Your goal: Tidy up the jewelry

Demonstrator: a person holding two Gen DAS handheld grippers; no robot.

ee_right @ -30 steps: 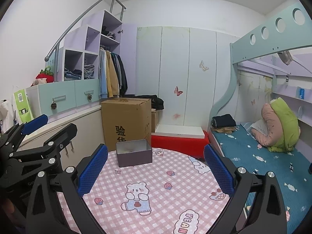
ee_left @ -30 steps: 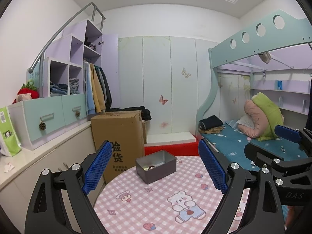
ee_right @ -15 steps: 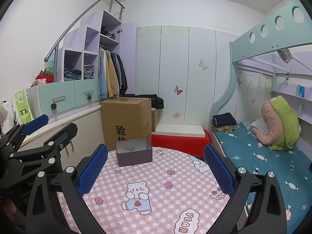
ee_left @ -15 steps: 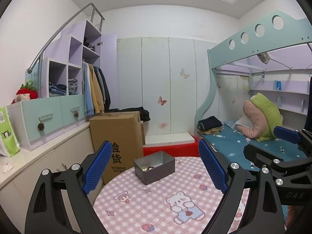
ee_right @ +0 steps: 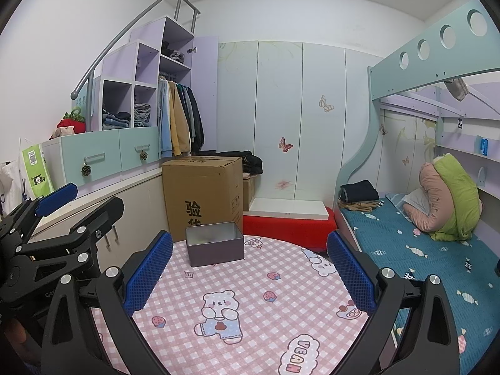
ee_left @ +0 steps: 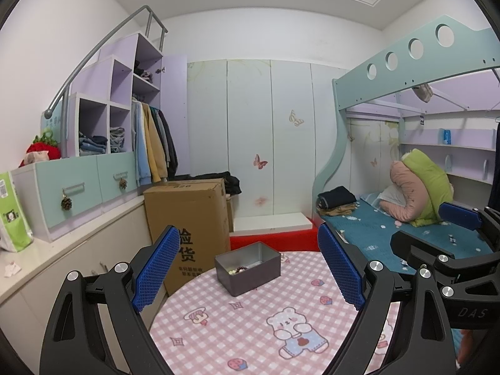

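A grey metal box (ee_left: pixel 247 268) stands at the far edge of the round table with a pink checked cloth (ee_left: pixel 250 328). Beads and small jewelry (ee_left: pixel 236 270) lie inside it. The box also shows in the right wrist view (ee_right: pixel 215 243); its contents are hidden there. My left gripper (ee_left: pixel 248 270) is open and empty, held above the table short of the box. My right gripper (ee_right: pixel 248 273) is open and empty, above the table (ee_right: pixel 250 312), to the right of the left one. Each gripper shows at the edge of the other's view.
A tall cardboard box (ee_left: pixel 187 222) stands on the floor behind the table. A low counter with drawers (ee_left: pixel 78 187) runs along the left. A bunk bed with blue bedding (ee_left: pixel 406 228) is on the right, and a red step (ee_left: pixel 275 239) lies beyond the table.
Both views have shifted only slightly; the left gripper has drifted a little. Both grippers stay open and empty, and the box has not moved.
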